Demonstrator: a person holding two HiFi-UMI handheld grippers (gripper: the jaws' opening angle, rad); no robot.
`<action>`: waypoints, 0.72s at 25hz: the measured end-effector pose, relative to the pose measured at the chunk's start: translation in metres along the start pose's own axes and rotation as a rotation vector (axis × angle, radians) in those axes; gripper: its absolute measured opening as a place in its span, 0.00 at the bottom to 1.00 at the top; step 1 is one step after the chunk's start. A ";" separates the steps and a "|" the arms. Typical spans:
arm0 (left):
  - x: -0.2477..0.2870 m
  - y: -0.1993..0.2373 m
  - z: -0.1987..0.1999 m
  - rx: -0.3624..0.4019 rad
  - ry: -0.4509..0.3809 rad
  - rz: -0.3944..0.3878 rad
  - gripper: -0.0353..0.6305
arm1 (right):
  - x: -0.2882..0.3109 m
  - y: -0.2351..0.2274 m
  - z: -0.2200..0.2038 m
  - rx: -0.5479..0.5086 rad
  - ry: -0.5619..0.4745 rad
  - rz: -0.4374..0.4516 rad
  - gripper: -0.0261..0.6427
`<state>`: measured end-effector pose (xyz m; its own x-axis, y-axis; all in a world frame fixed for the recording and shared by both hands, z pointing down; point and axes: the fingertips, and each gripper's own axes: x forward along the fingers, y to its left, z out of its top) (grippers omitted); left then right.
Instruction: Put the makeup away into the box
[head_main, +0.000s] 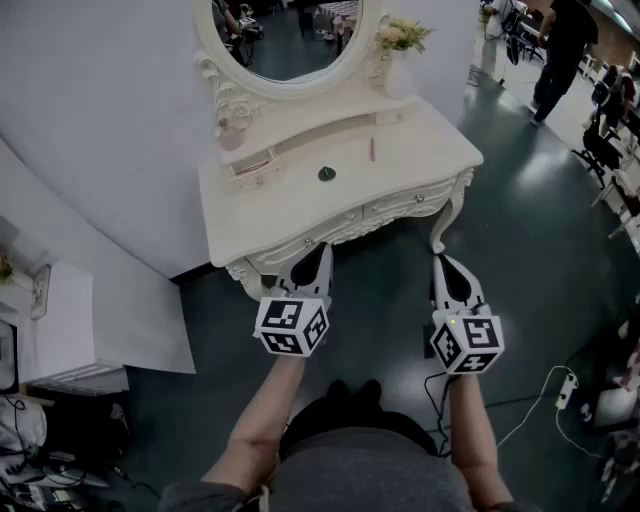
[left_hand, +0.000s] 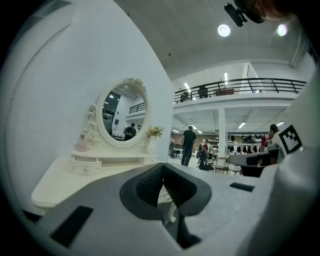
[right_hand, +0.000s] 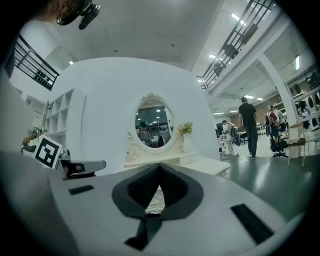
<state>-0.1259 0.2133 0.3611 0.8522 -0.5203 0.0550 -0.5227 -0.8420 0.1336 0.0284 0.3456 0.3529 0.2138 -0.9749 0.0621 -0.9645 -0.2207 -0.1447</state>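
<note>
A white dressing table (head_main: 420, 150) stands ahead of me. On its top lie a dark round compact (head_main: 327, 174) and a thin pink stick (head_main: 372, 150). A small open drawer-like box (head_main: 255, 165) sits at the table's left, below a pink bottle (head_main: 232, 135). My left gripper (head_main: 318, 250) and right gripper (head_main: 443, 262) are held level just in front of the table's front edge, side by side. Both are shut with nothing between the jaws. In the left gripper view the left gripper (left_hand: 162, 170) points at the table (left_hand: 55, 182); the right gripper (right_hand: 159, 169) faces the mirror (right_hand: 154, 125).
An oval mirror (head_main: 290, 35) and a vase of flowers (head_main: 398, 60) stand at the table's back. A white cabinet (head_main: 70, 320) is at the left by the wall. A cable and power strip (head_main: 567, 390) lie on the floor at the right. A person (head_main: 560, 50) walks far right.
</note>
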 end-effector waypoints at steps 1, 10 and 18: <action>0.001 -0.001 0.000 0.000 0.000 0.001 0.06 | 0.000 -0.002 0.000 0.000 0.000 0.000 0.04; 0.003 -0.009 -0.002 0.003 0.004 0.020 0.06 | -0.003 -0.008 0.003 0.004 -0.014 0.020 0.05; 0.002 -0.009 0.002 0.038 0.005 0.063 0.06 | -0.003 -0.010 0.007 -0.011 -0.019 0.040 0.05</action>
<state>-0.1193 0.2197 0.3584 0.8176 -0.5717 0.0675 -0.5757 -0.8125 0.0916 0.0386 0.3504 0.3469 0.1777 -0.9834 0.0380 -0.9740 -0.1813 -0.1357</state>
